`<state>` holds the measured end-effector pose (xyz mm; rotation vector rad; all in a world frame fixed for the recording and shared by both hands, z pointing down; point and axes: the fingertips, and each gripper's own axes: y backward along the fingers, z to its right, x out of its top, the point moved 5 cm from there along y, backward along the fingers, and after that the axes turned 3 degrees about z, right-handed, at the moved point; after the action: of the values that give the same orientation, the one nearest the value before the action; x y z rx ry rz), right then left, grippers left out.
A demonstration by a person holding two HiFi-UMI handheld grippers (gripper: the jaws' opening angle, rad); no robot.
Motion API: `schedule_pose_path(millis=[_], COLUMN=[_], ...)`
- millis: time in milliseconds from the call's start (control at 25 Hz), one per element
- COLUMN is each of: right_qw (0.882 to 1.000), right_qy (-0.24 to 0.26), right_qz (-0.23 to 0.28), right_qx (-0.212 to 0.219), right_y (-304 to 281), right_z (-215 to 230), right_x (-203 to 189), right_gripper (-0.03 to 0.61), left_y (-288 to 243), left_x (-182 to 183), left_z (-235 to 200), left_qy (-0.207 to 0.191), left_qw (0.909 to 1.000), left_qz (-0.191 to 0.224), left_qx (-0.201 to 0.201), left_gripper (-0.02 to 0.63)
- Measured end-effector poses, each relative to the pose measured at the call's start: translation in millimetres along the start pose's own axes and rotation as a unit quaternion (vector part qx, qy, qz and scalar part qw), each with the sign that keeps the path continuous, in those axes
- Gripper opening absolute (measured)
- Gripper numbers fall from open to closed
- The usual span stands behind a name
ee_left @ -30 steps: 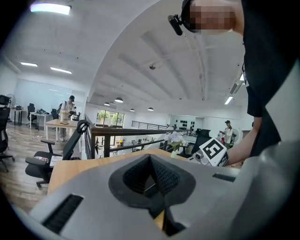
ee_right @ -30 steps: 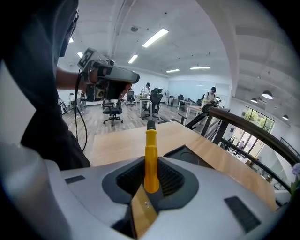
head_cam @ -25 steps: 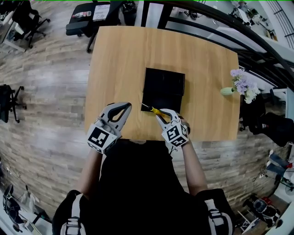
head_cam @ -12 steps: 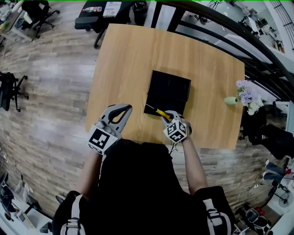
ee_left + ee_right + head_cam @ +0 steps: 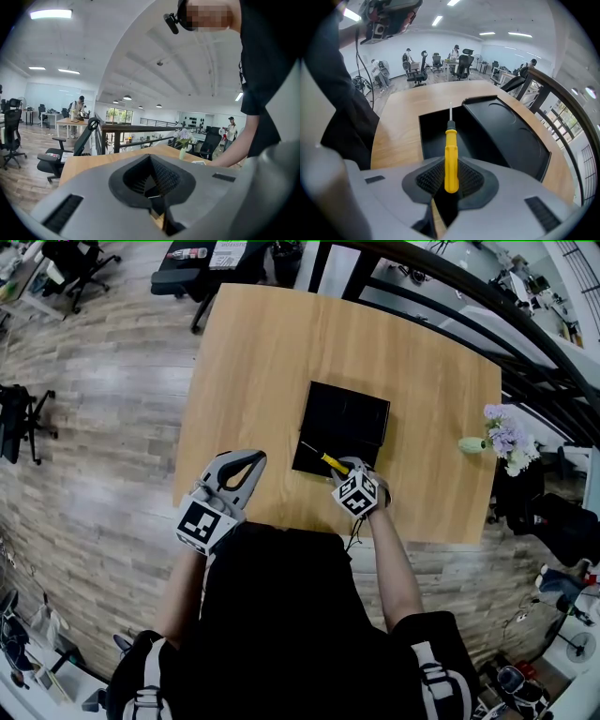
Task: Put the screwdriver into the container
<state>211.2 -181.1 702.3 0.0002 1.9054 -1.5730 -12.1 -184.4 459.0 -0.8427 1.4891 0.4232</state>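
Firmly clamped in right gripper (image 5: 345, 467): yellow-handled screwdriver (image 5: 450, 150), thin shaft pointing twelve o'clock over black container (image 5: 342, 413); left gripper (image 5: 249, 459) closed, empty.

Nothing can be read: the print on the white sheets (image 5: 228, 256) at the far edge is too small.

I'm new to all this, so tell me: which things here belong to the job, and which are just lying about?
Job: screwdriver; right gripper, clamped on it; black container.
Lying about: flower vase; office chair; left gripper, shut and idle.
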Motion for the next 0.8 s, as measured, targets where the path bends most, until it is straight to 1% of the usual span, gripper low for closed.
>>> schedule_pose_path(millis=[120, 240, 440, 640, 800], right_qw=[1.0, 1.0, 0.997, 0.995, 0.994], right_qy=[-0.003, -0.009, -0.048, -0.083, -0.09], right_qz=[-0.011, -0.03, -0.059, -0.061, -0.066], right_qx=[0.005, 0.0, 0.003, 0.009, 0.007], right_y=[-7, -13, -21, -30, -38], right_z=[2, 5, 9, 10, 13], right_x=[-2, -4, -11, -7, -4], right_gripper=[0.091, 0.091, 0.091, 0.091, 0.092], left_y=[-2, -2, -2, -3, -3], left_x=[-1, -1, 3, 3, 4], left_z=[1, 0, -1, 0, -2], left_qy=[0.0, -0.002, -0.012, -0.013, -0.018], left_qw=[1.0, 1.0, 0.9999, 0.9999, 0.9998], left_qz=[-0.003, -0.008, -0.009, -0.002, -0.002], left_qx=[-0.001, -0.001, -0.003, -0.005, -0.002], left_gripper=[0.021, 0.021, 0.021, 0.021, 0.021])
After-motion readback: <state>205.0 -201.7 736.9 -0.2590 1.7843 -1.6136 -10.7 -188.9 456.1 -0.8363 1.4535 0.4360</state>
